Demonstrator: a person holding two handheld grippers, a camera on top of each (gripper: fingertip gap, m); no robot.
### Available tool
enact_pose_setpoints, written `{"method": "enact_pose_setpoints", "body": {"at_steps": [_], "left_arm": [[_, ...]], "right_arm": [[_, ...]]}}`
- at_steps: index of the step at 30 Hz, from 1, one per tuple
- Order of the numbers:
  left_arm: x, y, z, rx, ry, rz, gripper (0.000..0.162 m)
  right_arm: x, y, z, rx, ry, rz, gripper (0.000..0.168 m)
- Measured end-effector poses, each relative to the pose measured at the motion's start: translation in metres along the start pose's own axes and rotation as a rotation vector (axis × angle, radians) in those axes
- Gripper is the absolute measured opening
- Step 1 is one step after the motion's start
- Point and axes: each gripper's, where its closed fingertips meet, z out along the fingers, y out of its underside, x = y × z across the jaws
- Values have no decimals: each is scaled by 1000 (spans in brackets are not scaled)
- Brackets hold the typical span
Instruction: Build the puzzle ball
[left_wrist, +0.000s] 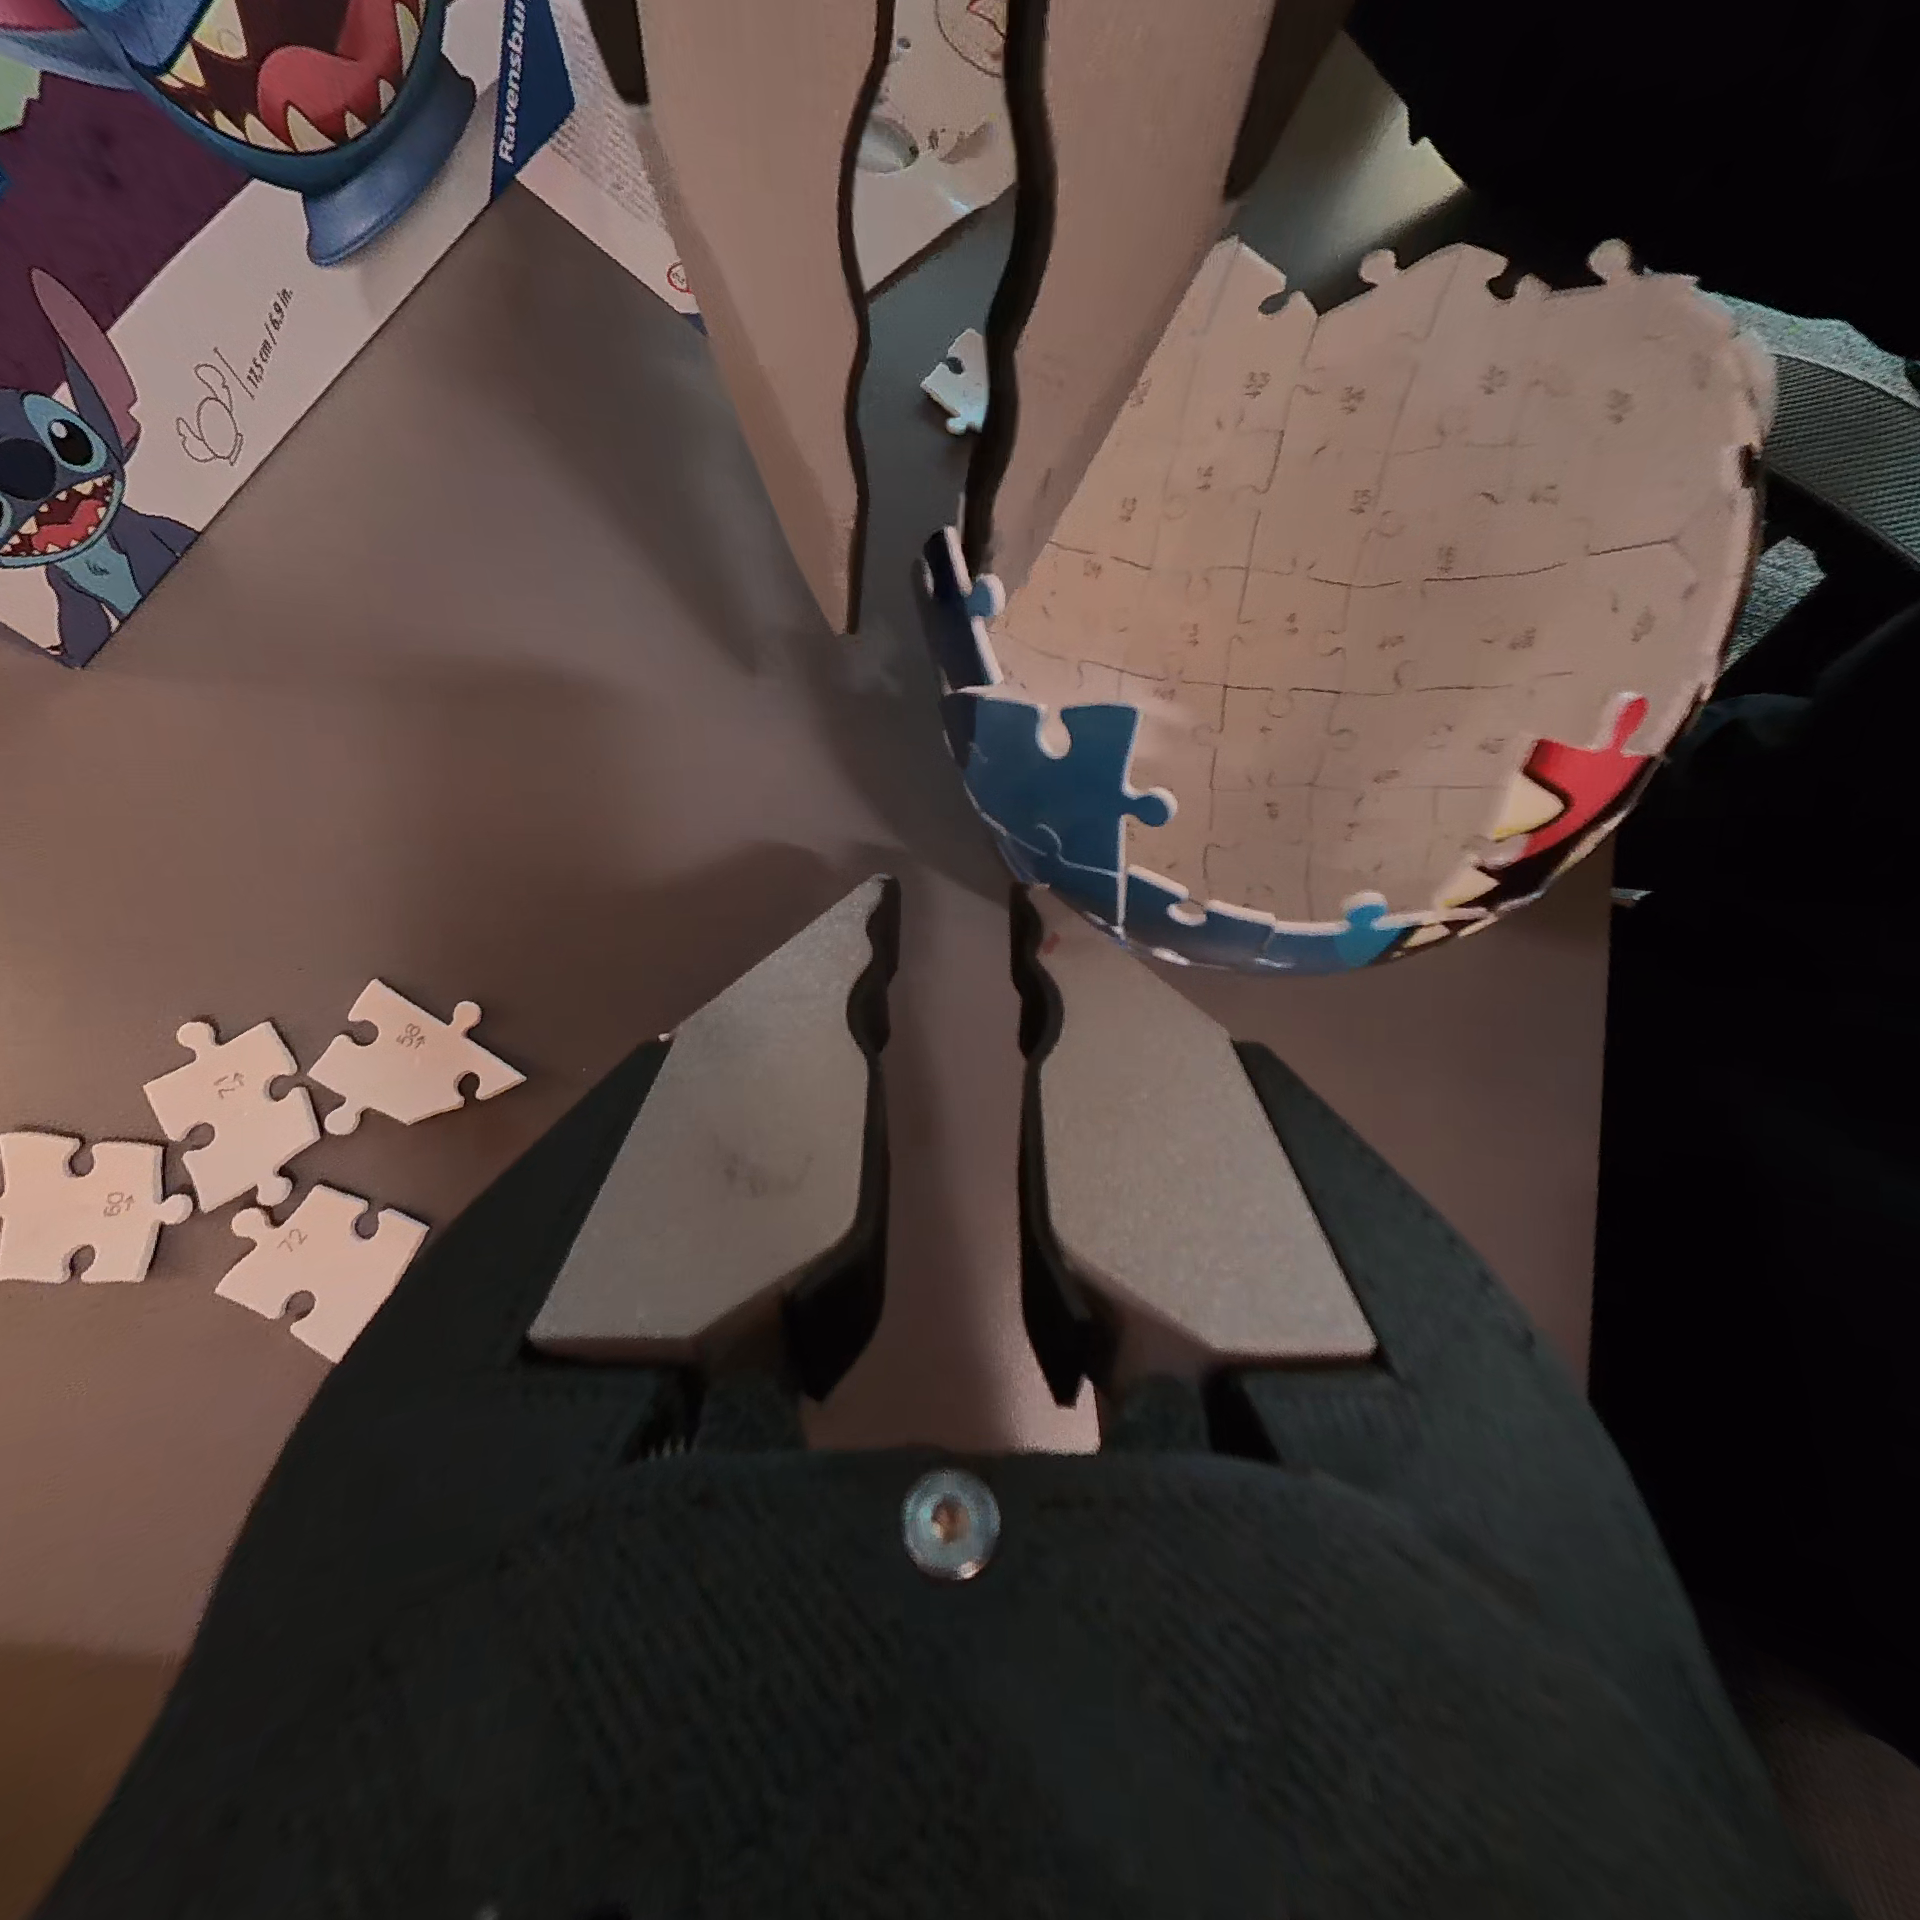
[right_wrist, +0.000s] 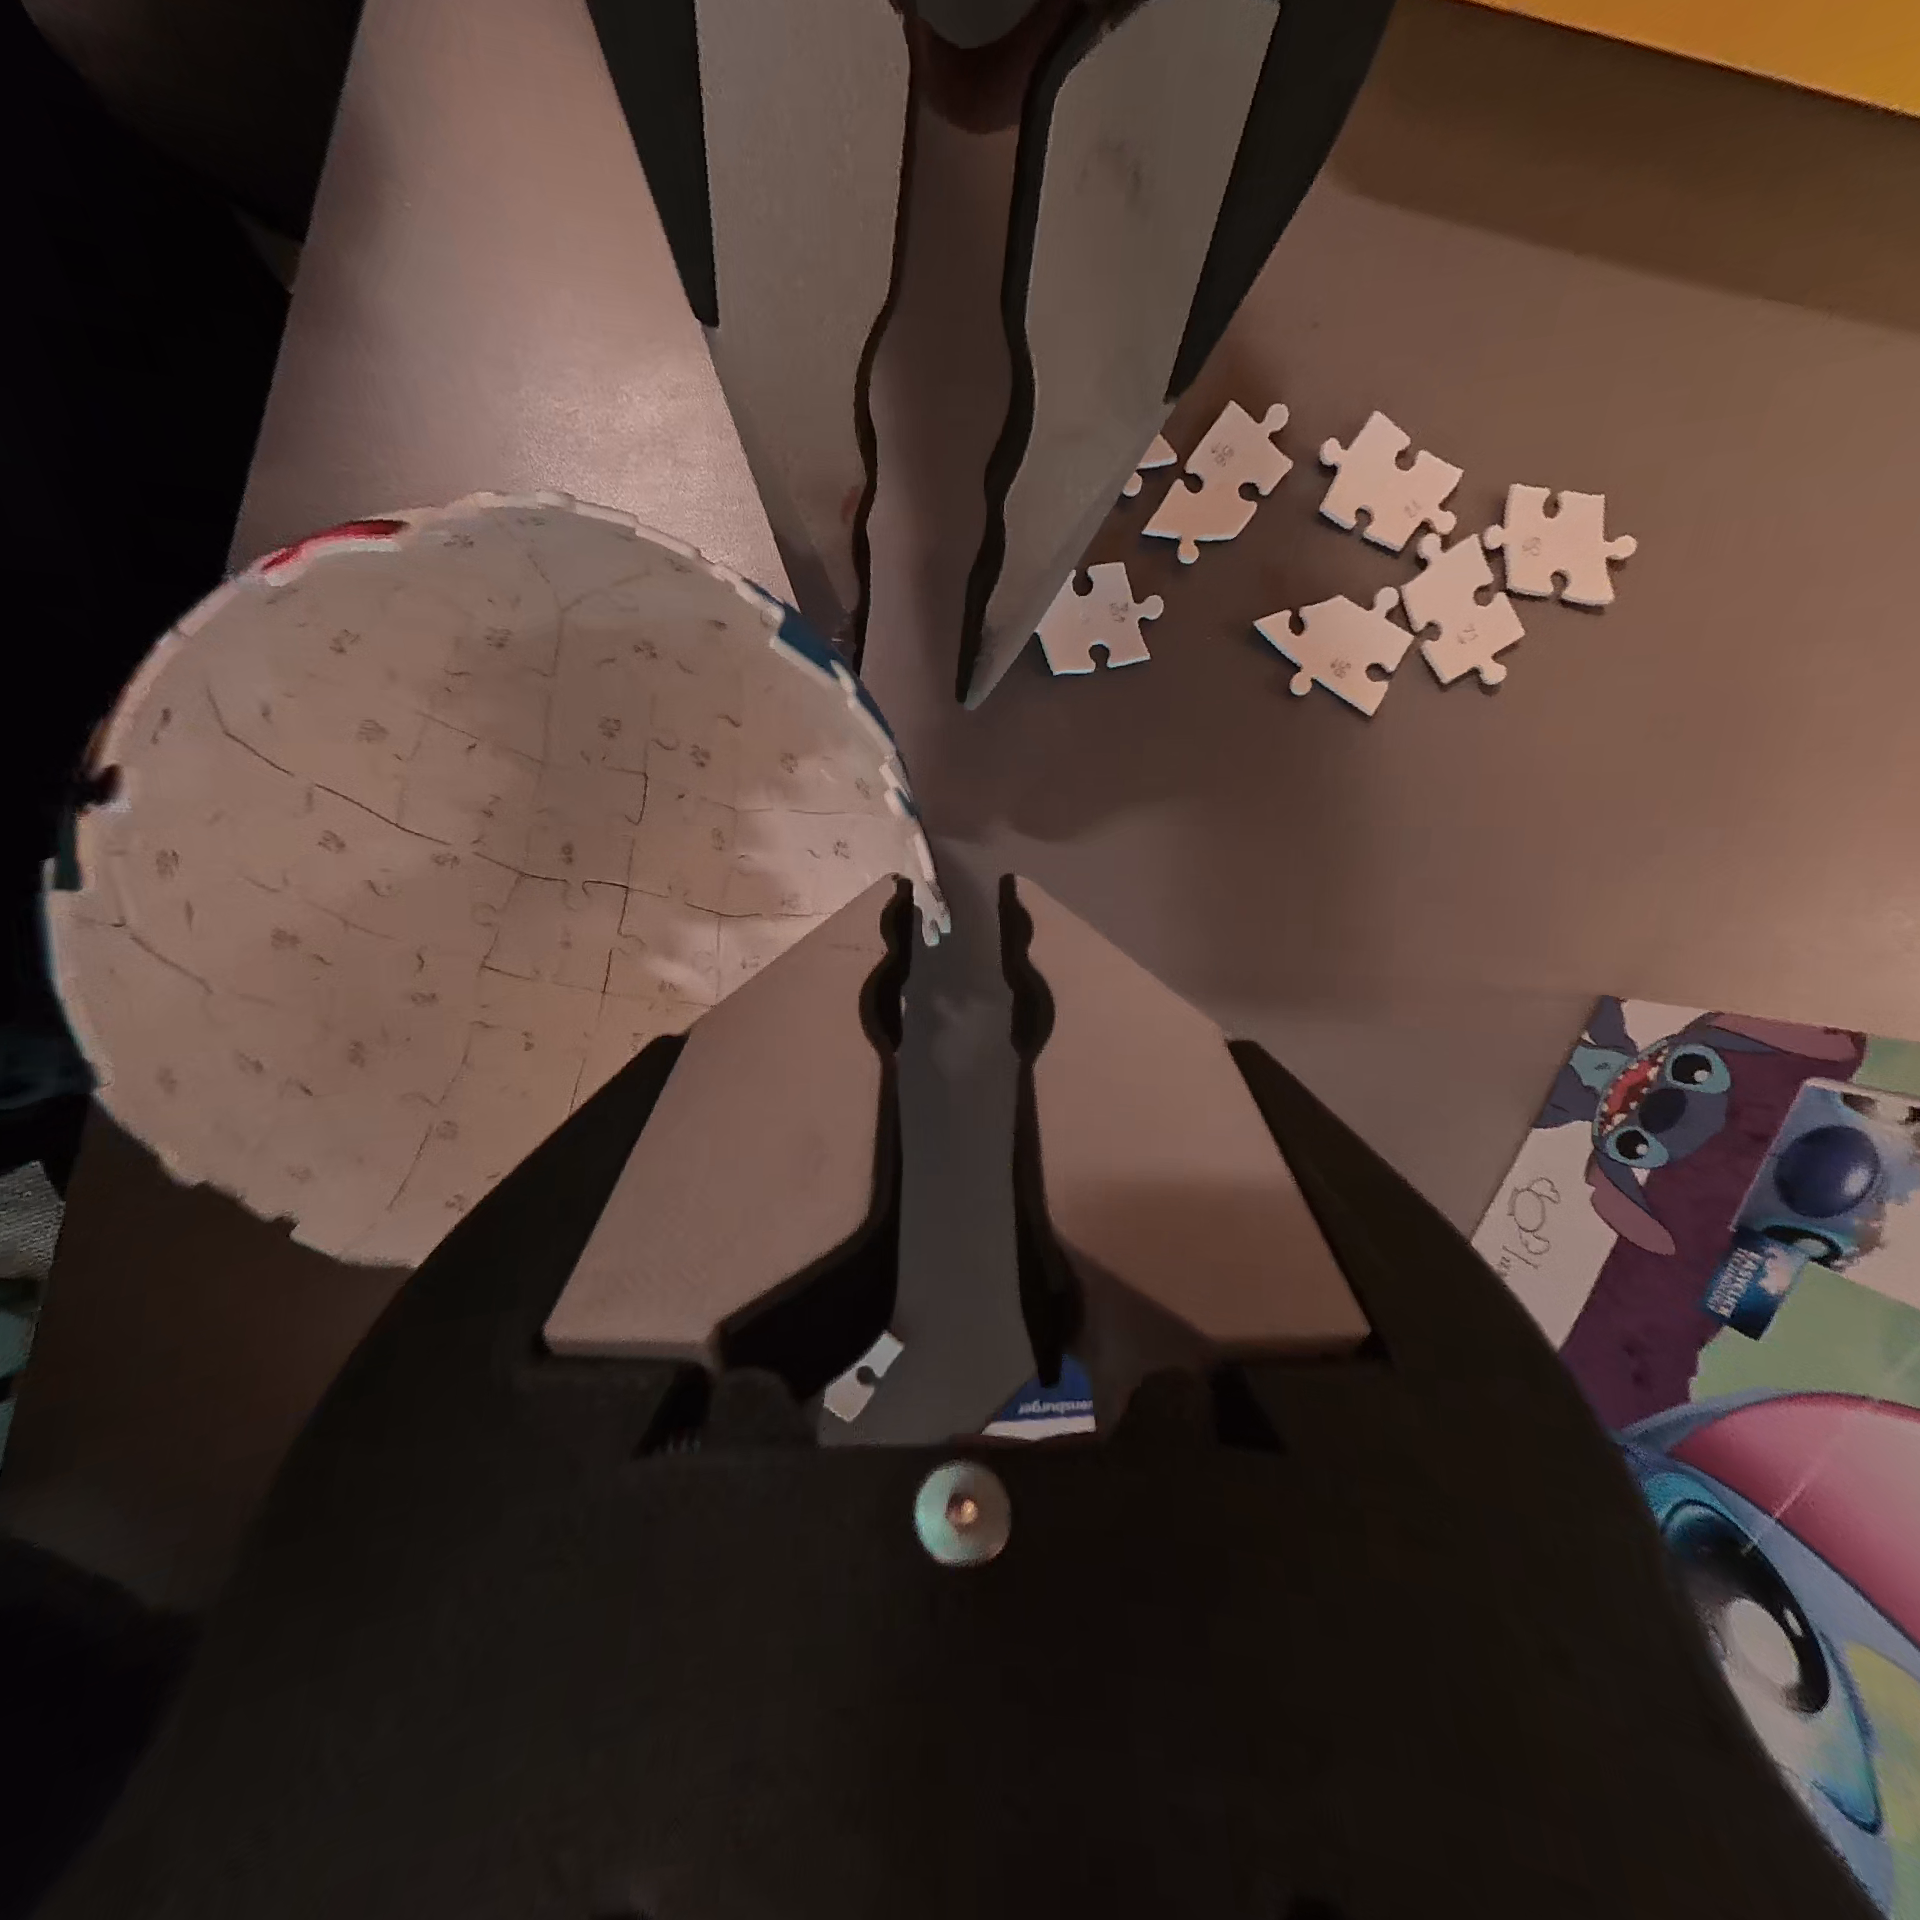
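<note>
The half-built puzzle ball (left_wrist: 1382, 623) is a white-lined bowl with a blue, red and yellow outside. It lies tilted at the table's right edge and also shows in the right wrist view (right_wrist: 416, 883). My right gripper (right_wrist: 954, 883) is narrowly open, with the bowl's rim tab between its fingertips, against the left one; a firm grip cannot be seen. It shows from above in the left wrist view (left_wrist: 920, 582). My left gripper (left_wrist: 954, 891) is narrowly open and empty, just left of the bowl's lower edge, facing the right gripper.
Several loose white pieces (left_wrist: 260, 1174) lie left of my left gripper, also seen in the right wrist view (right_wrist: 1403, 540). One piece (left_wrist: 961, 379) lies between the right fingers. The puzzle box (left_wrist: 156, 312) and a paper sheet (left_wrist: 935, 104) lie beyond. The brown table's edge (left_wrist: 1605, 1039) is near. The left gripper's tips are roughly 5 centimeters from the right gripper's.
</note>
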Motion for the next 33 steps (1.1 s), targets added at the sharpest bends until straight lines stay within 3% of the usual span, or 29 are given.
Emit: {"method": "enact_pose_setpoints", "body": {"at_steps": [6,13,33], "left_arm": [[0,0,1,-3,-3,5,18],[4,2,3,-15,4,12,18],[8,2,4,-20,18,18,14]], "right_arm": [[-7,-6,9,-42,-35,-46,18],[-8,-5,13,-90,-30,-72,2],[-8,-5,14,-91,-47,-55,4]]}}
